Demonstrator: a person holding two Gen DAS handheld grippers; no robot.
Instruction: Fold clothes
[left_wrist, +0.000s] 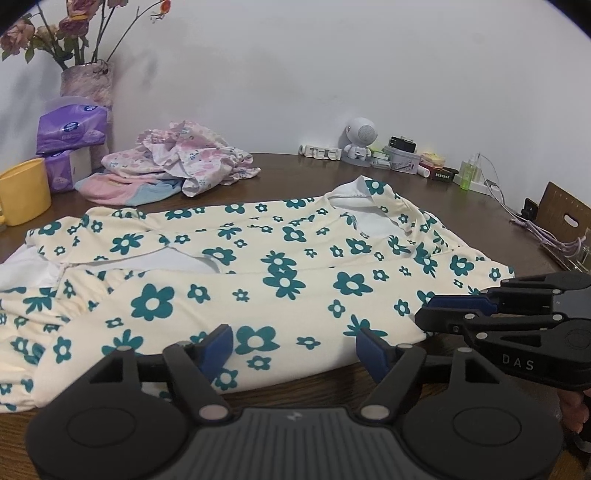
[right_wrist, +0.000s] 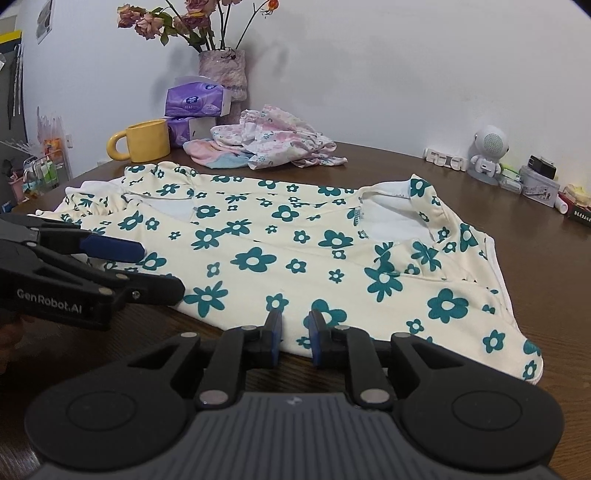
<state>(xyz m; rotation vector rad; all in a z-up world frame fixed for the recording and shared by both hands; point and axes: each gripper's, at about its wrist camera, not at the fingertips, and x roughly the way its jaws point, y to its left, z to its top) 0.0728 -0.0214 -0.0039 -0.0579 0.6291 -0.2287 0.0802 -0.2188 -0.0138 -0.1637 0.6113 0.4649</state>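
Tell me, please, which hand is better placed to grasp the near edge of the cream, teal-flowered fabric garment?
Probably left: the left gripper stands wide open over the near edge of the garment; the right gripper is nearly closed.

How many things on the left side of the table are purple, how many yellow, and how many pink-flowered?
Purple: 2, the upper purple tissue pack and the lower purple tissue pack.
Yellow: 1, the yellow ceramic mug.
Pink-flowered: 1, the crumpled pink floral garment.
Total: 4
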